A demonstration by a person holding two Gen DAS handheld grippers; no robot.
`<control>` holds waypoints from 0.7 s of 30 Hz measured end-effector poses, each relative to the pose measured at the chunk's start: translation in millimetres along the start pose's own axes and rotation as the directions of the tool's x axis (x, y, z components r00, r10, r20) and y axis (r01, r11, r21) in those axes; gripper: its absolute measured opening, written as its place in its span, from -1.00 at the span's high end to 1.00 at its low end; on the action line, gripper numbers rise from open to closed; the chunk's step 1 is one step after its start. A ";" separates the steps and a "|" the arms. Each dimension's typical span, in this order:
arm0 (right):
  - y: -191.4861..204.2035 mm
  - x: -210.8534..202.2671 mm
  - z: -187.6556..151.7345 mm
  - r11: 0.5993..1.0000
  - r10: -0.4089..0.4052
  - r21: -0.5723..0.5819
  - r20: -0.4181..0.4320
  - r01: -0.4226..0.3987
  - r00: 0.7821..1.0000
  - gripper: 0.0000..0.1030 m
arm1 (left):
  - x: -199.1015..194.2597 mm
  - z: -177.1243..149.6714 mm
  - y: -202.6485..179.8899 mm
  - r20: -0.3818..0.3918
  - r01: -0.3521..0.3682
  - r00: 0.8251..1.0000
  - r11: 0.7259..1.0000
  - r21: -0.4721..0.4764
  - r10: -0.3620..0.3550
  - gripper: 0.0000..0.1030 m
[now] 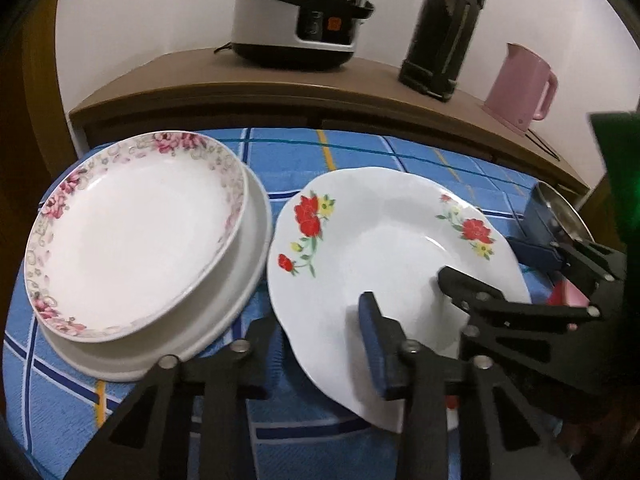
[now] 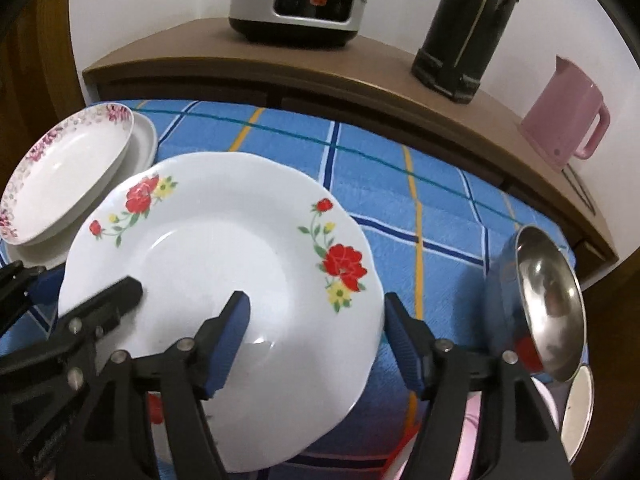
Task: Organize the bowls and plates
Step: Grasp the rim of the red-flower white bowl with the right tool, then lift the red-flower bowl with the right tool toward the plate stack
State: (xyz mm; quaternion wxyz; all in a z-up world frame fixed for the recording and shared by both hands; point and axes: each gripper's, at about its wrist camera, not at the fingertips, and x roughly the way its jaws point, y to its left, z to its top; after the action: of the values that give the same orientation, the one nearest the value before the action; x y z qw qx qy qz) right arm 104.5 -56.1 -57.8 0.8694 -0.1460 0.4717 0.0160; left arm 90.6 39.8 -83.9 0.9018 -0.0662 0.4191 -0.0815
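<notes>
Above the checked cloth (image 2: 440,208), the red-flower plate (image 2: 224,248) hangs tilted. My left gripper (image 1: 316,320) clamps its near rim, one pad on top, one beneath. My right gripper (image 2: 316,304) straddles the same rim, jaws wide and not gripping. Left of the red-flower plate, a pink-rimmed dish (image 1: 132,232) sits stacked on a white plate (image 1: 252,248); right of it stands a steel bowl (image 2: 548,300).

A flowered plate (image 2: 224,264) is set near the middle of the cloth-covered surface (image 2: 440,208), raised and tilted above it. To its left, a rimmed dish (image 1: 132,236) is stacked on a wider plate (image 1: 224,320); to its right, a metal bowl (image 2: 548,300) is seen tipped on its side. Behind the surface, a sideboard (image 2: 320,68) is placed against the wall, and on it a rice cooker (image 2: 300,0), a tall flask (image 2: 464,28) and a jug (image 2: 564,128) are lined up from left to right.
</notes>
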 end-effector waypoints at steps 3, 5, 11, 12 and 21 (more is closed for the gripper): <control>-0.2 1.1 -0.9 0.998 -0.059 -0.022 0.011 0.059 0.998 0.11 | -2.7 -0.4 -2.0 0.022 -0.008 1.000 1.000 0.008 0.008 0.31; -4.6 0.6 -0.6 1.000 -0.028 -0.005 0.019 0.028 0.999 0.24 | -7.5 -0.8 -2.5 0.048 -0.009 0.999 1.000 0.008 0.008 0.31; -4.1 -9.1 -4.8 0.999 0.038 0.006 0.096 -0.038 0.995 0.29 | -13.3 -1.2 5.5 0.078 -0.022 0.997 0.999 -0.028 0.025 0.31; -4.4 -10.8 -5.5 0.999 0.045 0.012 0.107 -0.047 0.993 0.29 | -14.3 -1.3 6.4 0.084 -0.021 0.996 0.999 -0.031 0.024 0.31; -5.0 -27.1 -12.3 0.995 0.095 0.010 0.214 -0.100 0.972 0.31 | -22.7 -2.2 5.2 0.131 -0.033 0.991 0.999 -0.023 0.035 0.31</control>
State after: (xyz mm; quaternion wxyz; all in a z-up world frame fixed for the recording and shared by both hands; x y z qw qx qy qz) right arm 80.2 -61.2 -40.5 0.9145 -0.1112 0.3827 0.0693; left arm 74.9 49.4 -69.4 0.9279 -0.0735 0.3610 -0.0573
